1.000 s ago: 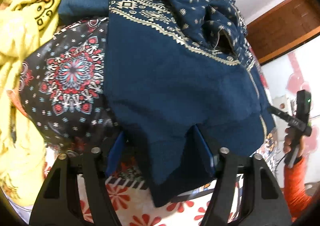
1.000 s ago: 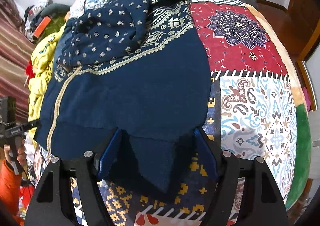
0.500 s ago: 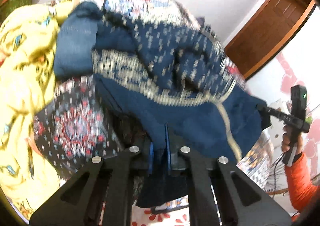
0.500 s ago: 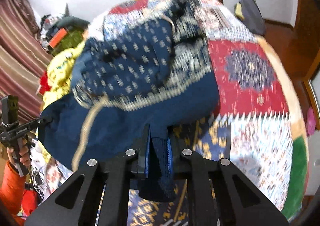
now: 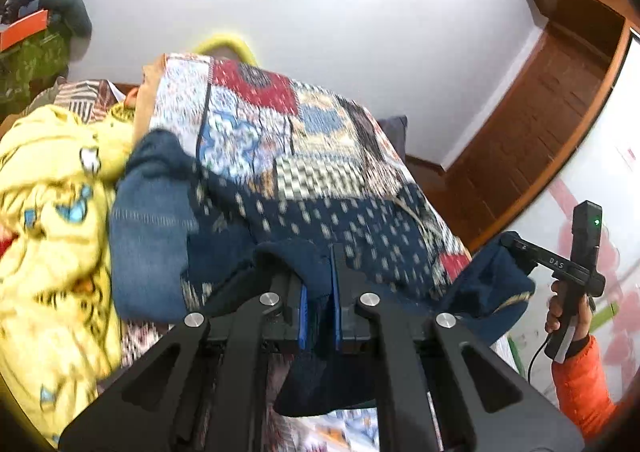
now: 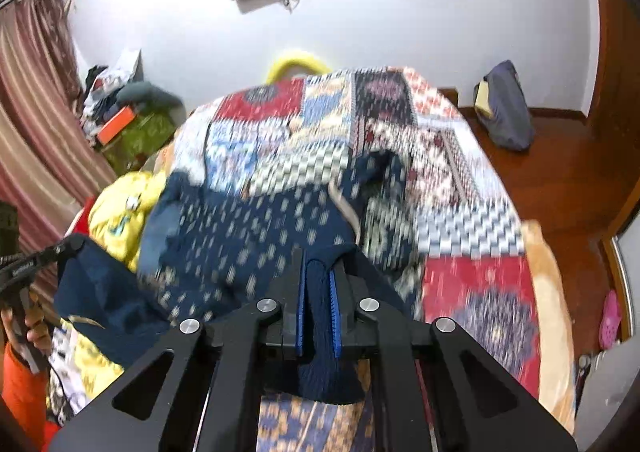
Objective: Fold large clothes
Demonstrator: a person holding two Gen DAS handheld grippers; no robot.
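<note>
Each tool pinched a corner of the navy garment's hem: the left tool and the right tool had just pressed together on thick, soft plain fabric. The garment hung raised off the patchwork bed, its white-flecked upper part draping slack. This looked like the lift before a fold; next, both corners would need carrying evenly toward the far end.

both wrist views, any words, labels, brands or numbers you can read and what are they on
"DAS" on the black bar of the right gripper, seen from the left wrist.
White lettering on the bar of the left gripper, seen from the right wrist: too blurred to read.
Prints on the yellow garment: too blurred to read.
</note>
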